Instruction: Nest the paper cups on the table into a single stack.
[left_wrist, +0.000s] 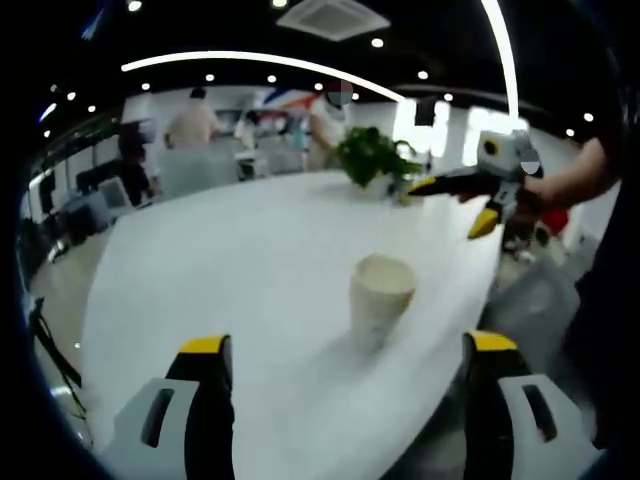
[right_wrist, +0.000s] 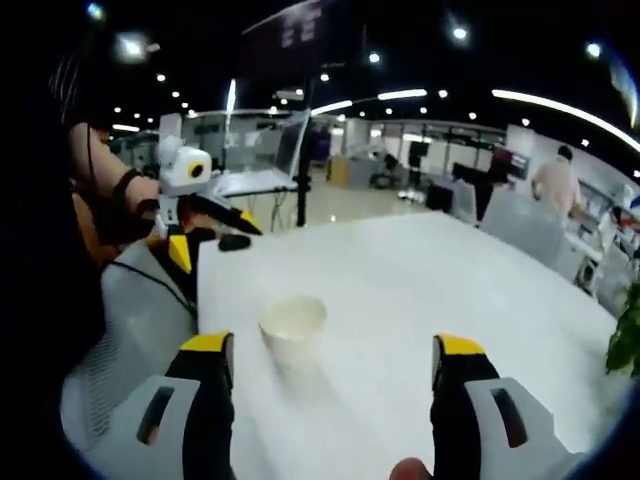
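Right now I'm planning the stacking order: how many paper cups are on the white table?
1: an upright cream paper cup near the edge of the white table, ahead of both grippers. Nested cups could be hidden inside.

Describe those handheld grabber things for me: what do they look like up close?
Each is a pale grey plastic body ending in two black jaws with yellow tips. The left gripper and right gripper look alike, with dark slots in the grey shells. From the side, a white housing sits on top, and the jaws taper to yellow points. A dark band circles the person's wrist.
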